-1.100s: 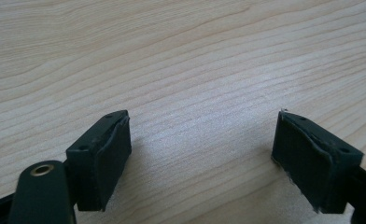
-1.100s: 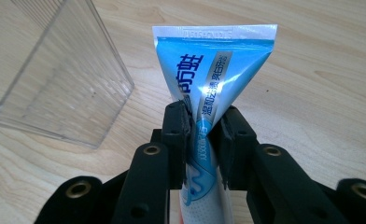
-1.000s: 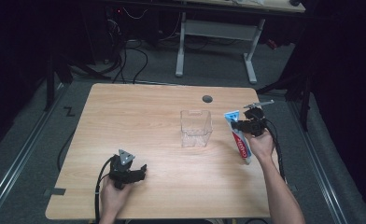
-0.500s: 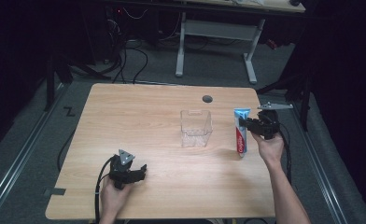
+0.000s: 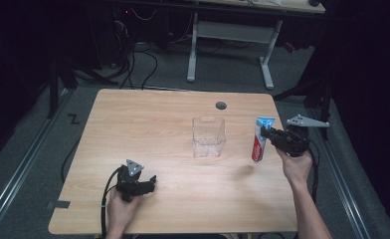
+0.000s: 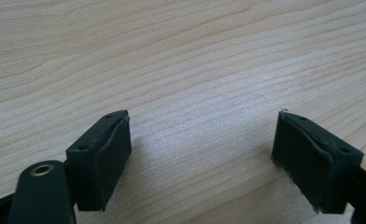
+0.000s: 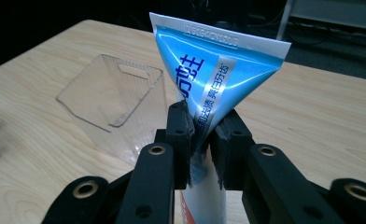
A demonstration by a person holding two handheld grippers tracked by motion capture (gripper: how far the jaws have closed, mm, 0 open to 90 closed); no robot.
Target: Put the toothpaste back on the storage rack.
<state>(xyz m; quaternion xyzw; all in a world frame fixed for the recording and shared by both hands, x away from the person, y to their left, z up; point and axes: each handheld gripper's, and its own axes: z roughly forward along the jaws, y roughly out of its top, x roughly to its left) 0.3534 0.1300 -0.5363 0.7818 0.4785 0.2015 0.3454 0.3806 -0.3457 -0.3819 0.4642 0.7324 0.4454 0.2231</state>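
Note:
A toothpaste tube (image 5: 259, 139), blue at its flat end and red and white lower down, hangs upright above the table's right side, flat end up. My right gripper (image 5: 268, 133) is shut on it; in the right gripper view the tube (image 7: 214, 88) is pinched between the two black jaws of the right gripper (image 7: 202, 140). A clear plastic box (image 5: 209, 136) stands open-topped at the table's middle, left of the tube, and shows as the clear box (image 7: 111, 93) beyond the jaws. My left gripper (image 5: 152, 182) rests near the front left, open (image 6: 200, 149), nothing between its fingers.
The wooden table (image 5: 148, 124) has a round cable hole (image 5: 221, 105) at the back. Behind the table stand a white desk frame (image 5: 230, 40) and tangled cables (image 5: 138, 55) on the floor. The right table edge lies just under my right hand (image 5: 296, 167).
The right gripper has lifted the toothpaste tube off the table and turned it upright, moving it slightly left toward the clear box. The left gripper has stayed put.

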